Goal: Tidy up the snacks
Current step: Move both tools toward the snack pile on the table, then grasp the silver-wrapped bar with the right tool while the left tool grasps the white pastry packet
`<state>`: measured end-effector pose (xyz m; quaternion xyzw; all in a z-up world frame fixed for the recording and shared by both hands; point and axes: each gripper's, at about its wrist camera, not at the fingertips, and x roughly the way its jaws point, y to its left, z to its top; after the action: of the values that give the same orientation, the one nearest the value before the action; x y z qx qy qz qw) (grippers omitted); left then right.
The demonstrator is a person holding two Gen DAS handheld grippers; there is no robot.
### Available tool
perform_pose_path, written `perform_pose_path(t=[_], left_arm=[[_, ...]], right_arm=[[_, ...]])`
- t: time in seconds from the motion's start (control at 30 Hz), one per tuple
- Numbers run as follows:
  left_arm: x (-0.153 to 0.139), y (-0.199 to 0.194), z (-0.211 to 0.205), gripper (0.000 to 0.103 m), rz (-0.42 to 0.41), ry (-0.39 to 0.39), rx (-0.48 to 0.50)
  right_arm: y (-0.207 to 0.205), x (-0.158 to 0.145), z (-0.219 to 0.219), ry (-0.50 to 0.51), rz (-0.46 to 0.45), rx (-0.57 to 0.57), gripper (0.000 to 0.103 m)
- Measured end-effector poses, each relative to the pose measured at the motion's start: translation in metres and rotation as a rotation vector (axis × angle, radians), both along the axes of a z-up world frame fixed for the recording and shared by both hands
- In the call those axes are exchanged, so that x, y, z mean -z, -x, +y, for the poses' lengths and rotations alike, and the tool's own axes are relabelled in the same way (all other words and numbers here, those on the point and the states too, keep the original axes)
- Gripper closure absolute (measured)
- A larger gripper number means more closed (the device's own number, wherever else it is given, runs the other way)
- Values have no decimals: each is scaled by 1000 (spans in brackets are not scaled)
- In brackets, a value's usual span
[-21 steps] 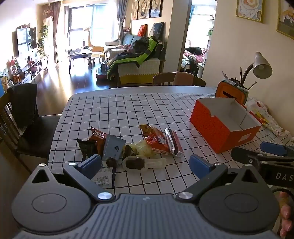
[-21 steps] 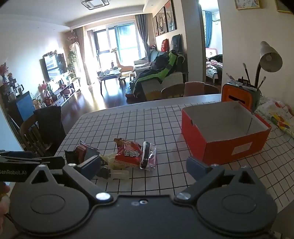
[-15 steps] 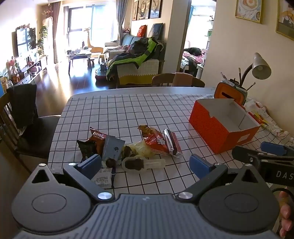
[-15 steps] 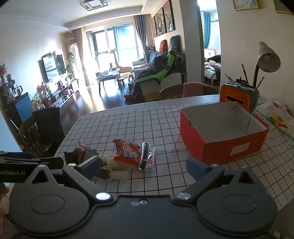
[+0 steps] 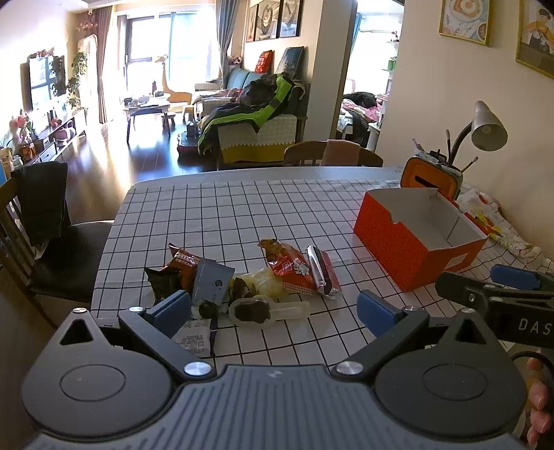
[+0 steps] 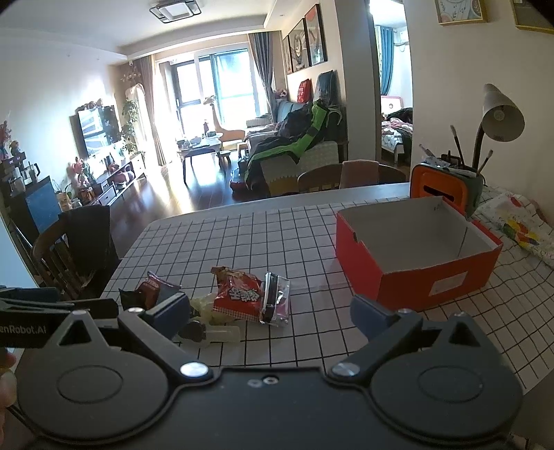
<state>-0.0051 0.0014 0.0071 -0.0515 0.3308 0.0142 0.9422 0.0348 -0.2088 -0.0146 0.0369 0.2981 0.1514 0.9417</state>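
Both your left gripper (image 5: pixel 275 306) and right gripper (image 6: pixel 270 311) are spread, holding nothing. Risk: the overlapping snack packets (image 5: pixel 242 280) may drag neighbours, missing the orange box (image 6: pixel 415 256).

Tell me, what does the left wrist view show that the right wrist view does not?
Only the left wrist view shows the white printed packet and the grey packet near the left gripper. Only the right wrist view shows the ceiling light and the open right gripper from behind. Both show the empty orange box, the red snack bag and the desk lamp.
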Motion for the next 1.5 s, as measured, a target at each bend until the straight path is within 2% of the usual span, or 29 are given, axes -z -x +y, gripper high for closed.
perform_pose_path(t=[0.3,0.5,0.8,0.97,1.3,1.43,1.5], left_arm=[[-1,-2,2,0,13,-1,10],[-1,-2,5,0,27,35,14],[9,-17,6,0,53,-3,11],[17,-31,15,0,59,8,-18],[40,-63,45,0,182,25,-119],[55,-77,54,0,238,92,-132],[63,-85,58,0,250,121,-137]], right_arm=[[-1,-2,3,5,-9,-2,4],[-1,-2,8,21,-11,-4,4],[-11,2,12,39,-9,-20,4],[-30,12,22,72,3,-61,3],[-90,41,35,47,101,-146,5],[-117,61,37,53,164,-140,7],[-131,71,37,57,196,-137,11]])
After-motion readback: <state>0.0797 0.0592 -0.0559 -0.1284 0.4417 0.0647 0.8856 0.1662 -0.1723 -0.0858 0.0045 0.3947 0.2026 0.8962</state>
